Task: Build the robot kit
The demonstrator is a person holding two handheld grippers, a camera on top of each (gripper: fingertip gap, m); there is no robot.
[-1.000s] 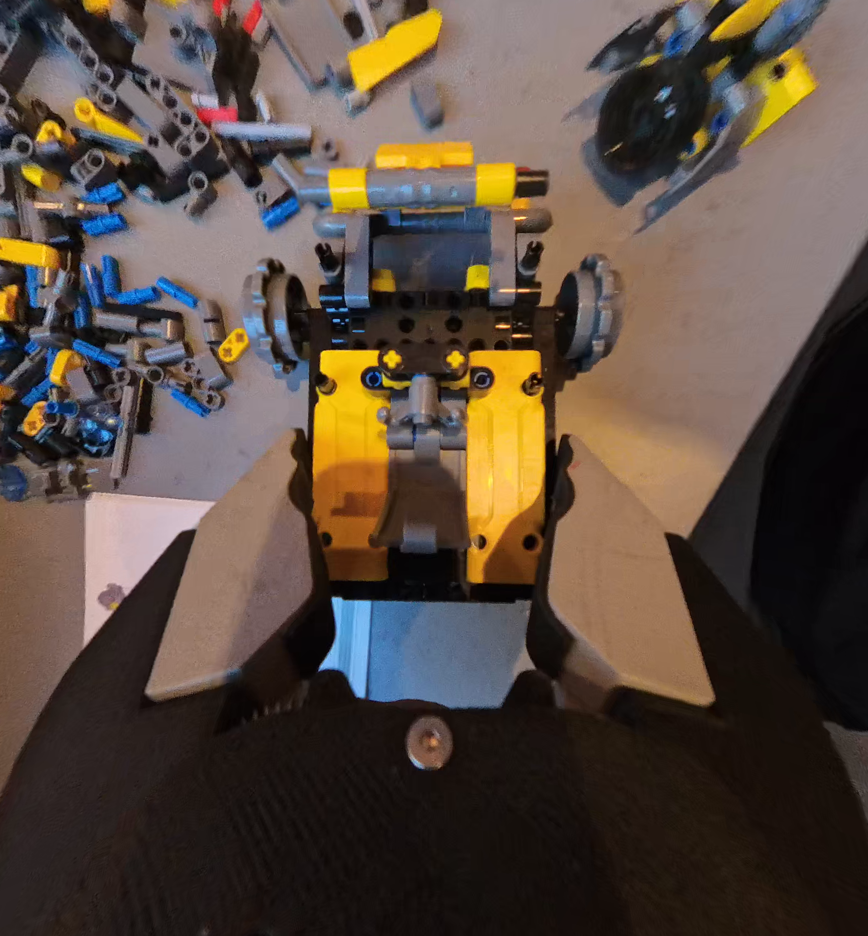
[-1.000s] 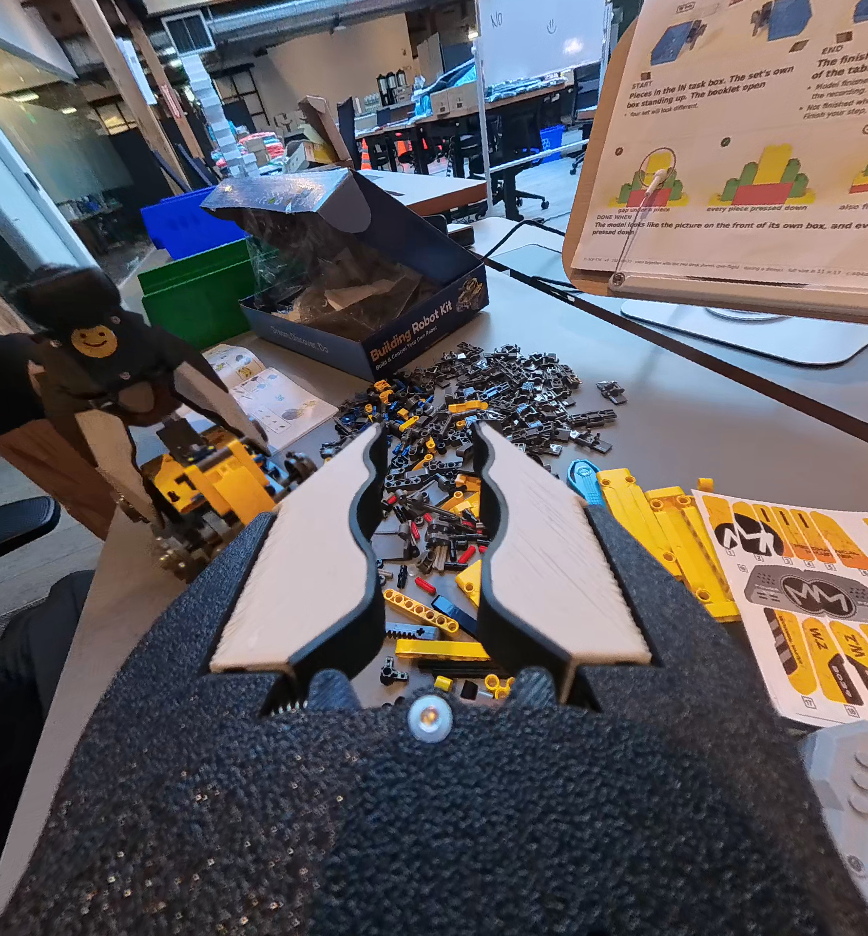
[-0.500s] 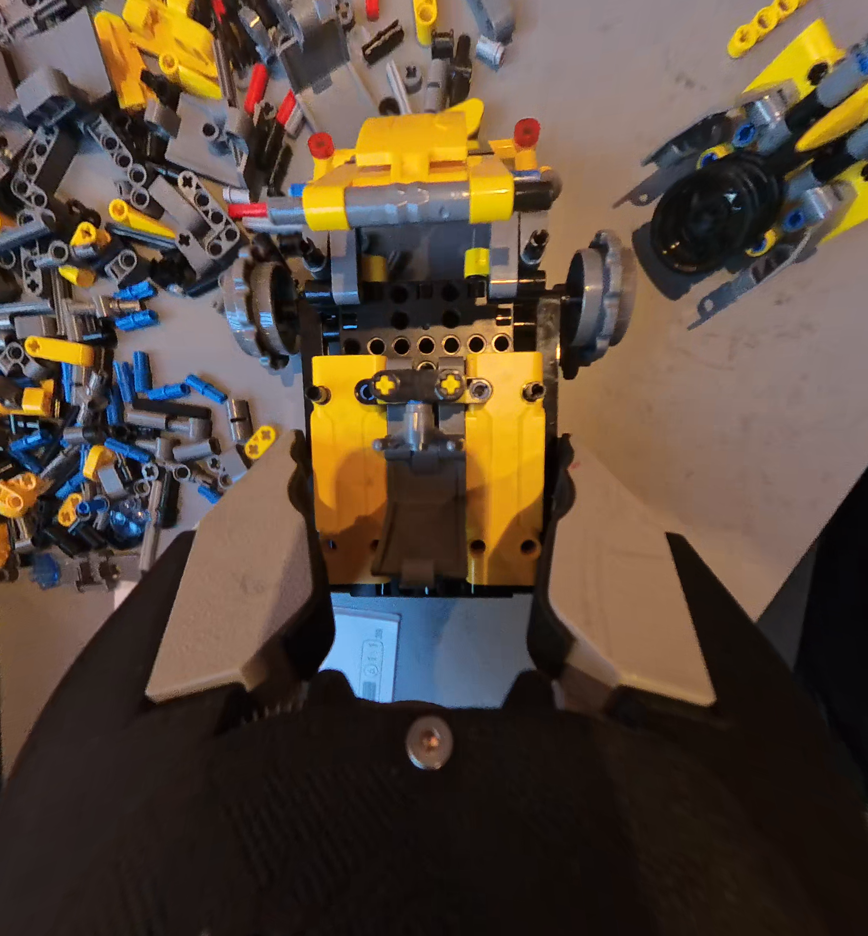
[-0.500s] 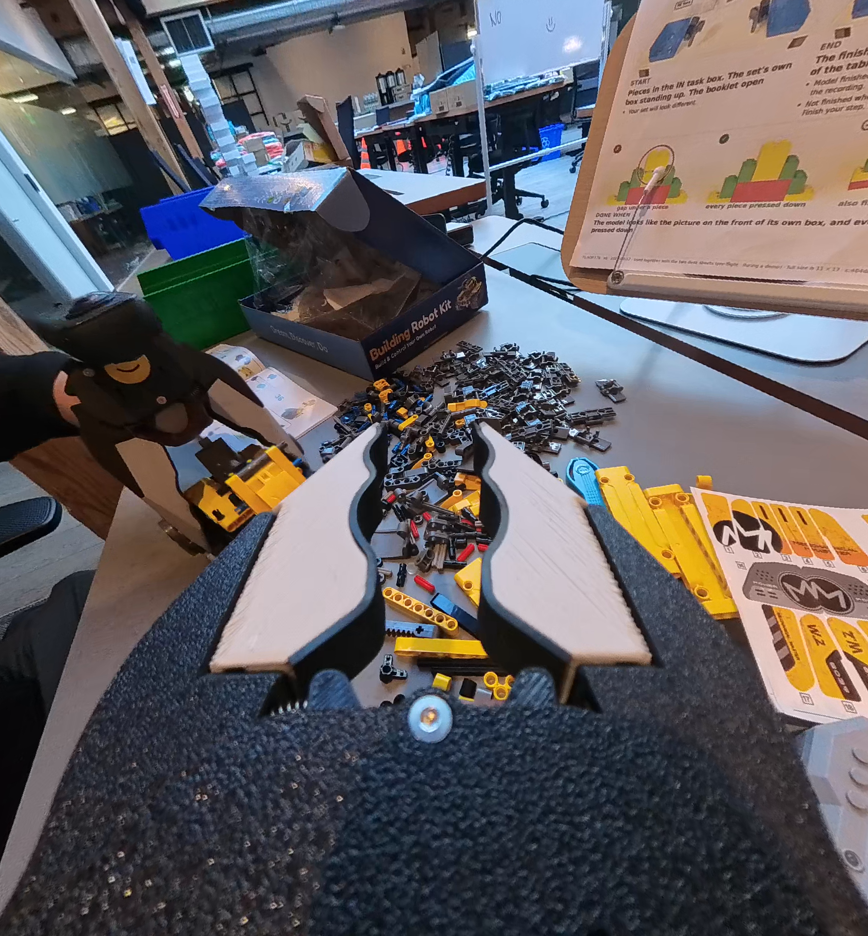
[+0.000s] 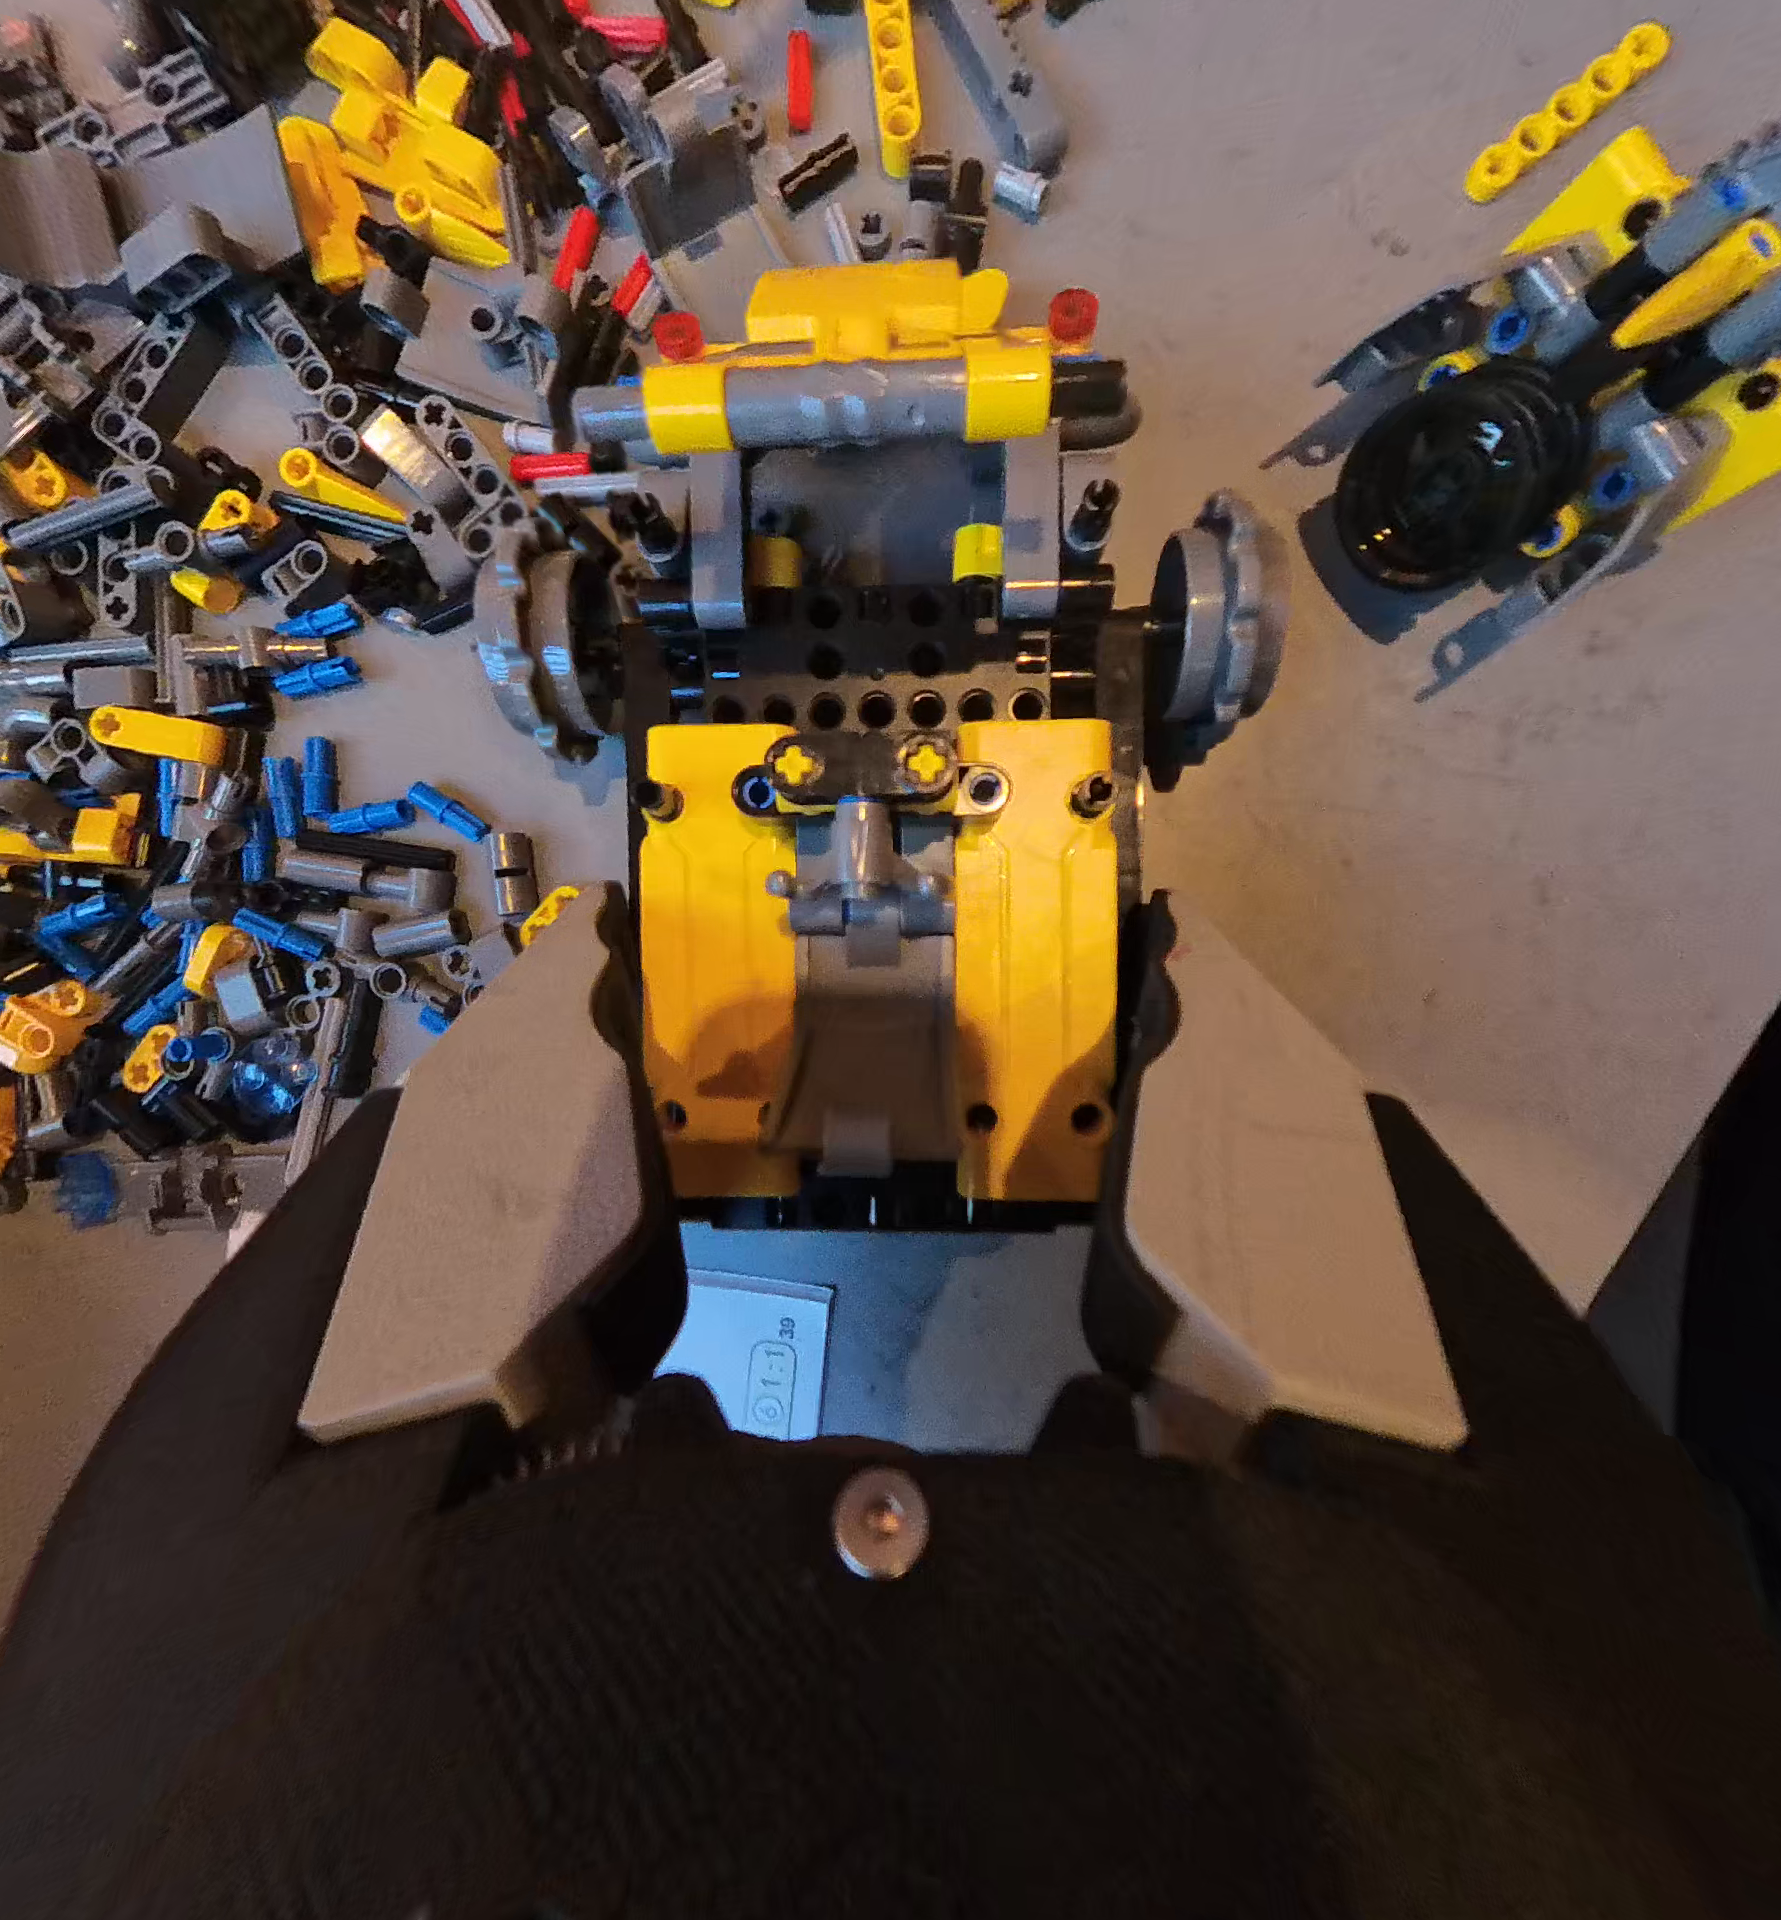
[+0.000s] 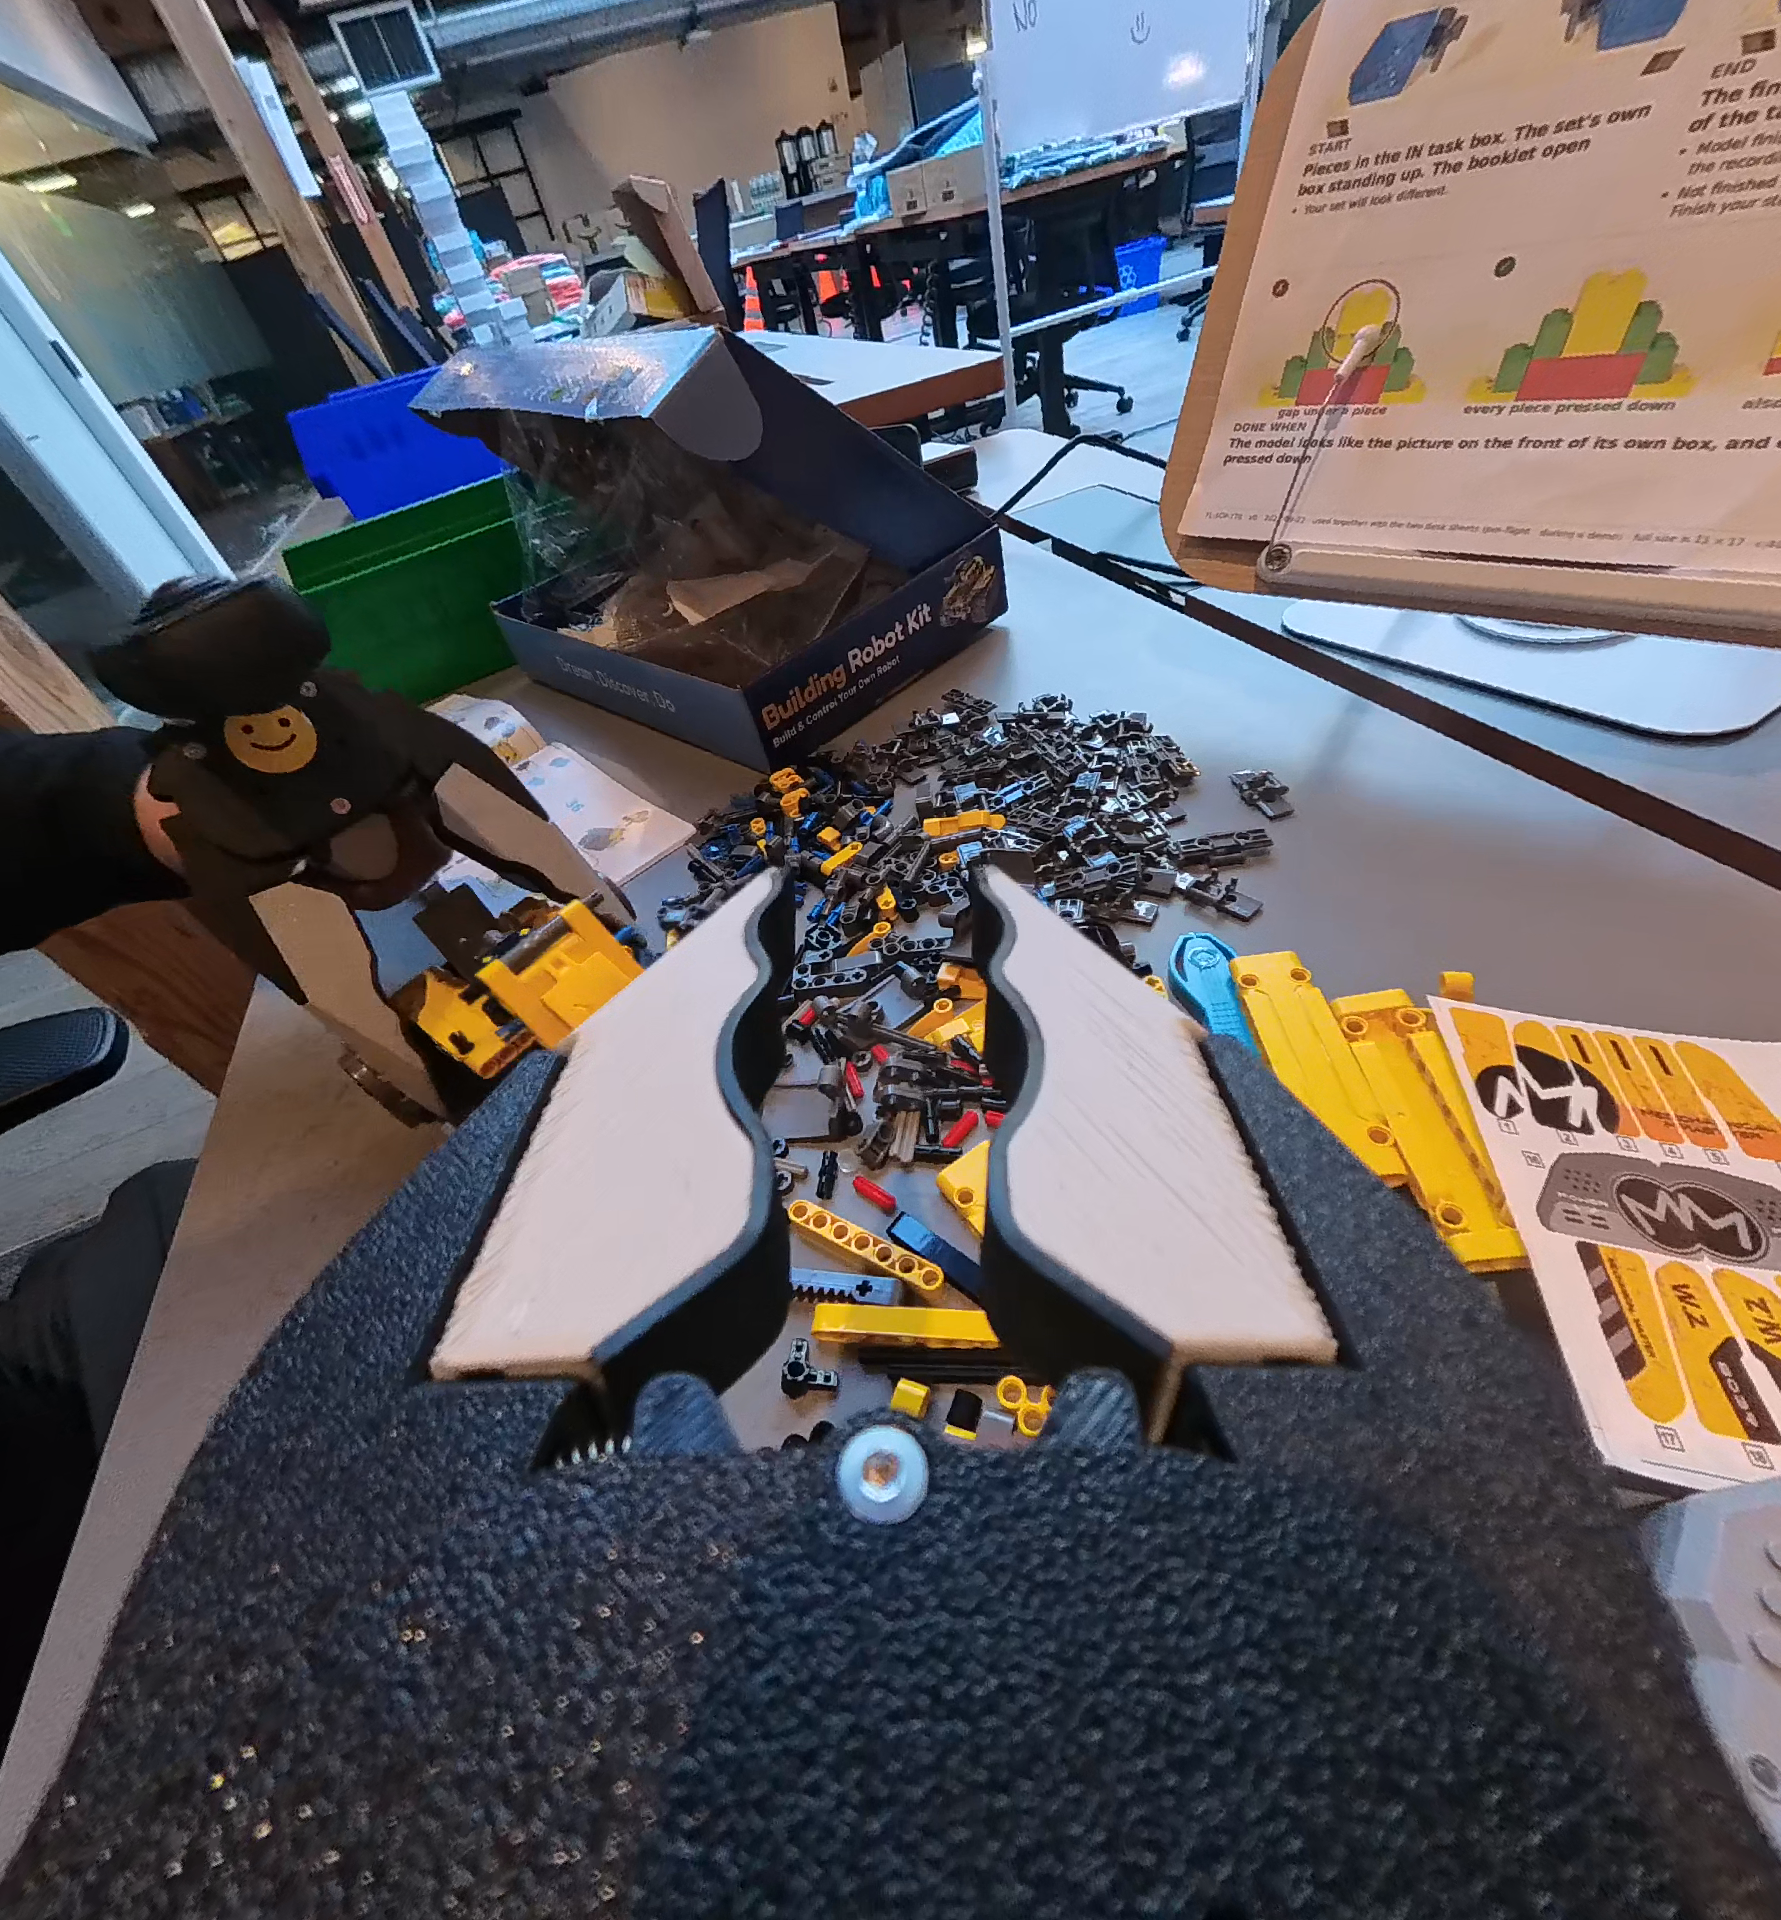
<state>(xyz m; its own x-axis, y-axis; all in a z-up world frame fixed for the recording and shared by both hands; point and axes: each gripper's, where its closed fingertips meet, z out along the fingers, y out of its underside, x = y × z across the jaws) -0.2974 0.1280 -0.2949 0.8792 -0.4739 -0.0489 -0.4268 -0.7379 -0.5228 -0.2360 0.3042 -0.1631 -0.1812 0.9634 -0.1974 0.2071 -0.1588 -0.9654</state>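
My left gripper (image 5: 881, 935) clamped on the yellow-and-black brick vehicle (image 5: 875, 790) over the table (image 5: 1437, 883), loose parts pile (image 5: 138, 779) left, my right gripper (image 6: 881, 904) jaws apart, empty, above scattered pieces (image 6: 896, 1091), sticker sheet (image 6: 1675, 1216) right.

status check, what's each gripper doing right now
Left gripper shut on yellow model, above the table. Right gripper open, empty, over loose parts pile. Nothing between its fingers.

— Where is the left gripper (image 5: 881, 935)?
— Centre of its own view, fingers (image 5: 512, 1122) spread wide and clamped against both sides of something; at far left of the right wrist view, tilted downward.
— The right gripper (image 6: 881, 904)?
— Mid-frame, fingers (image 6: 647, 1143) slightly apart, gripping nothing.
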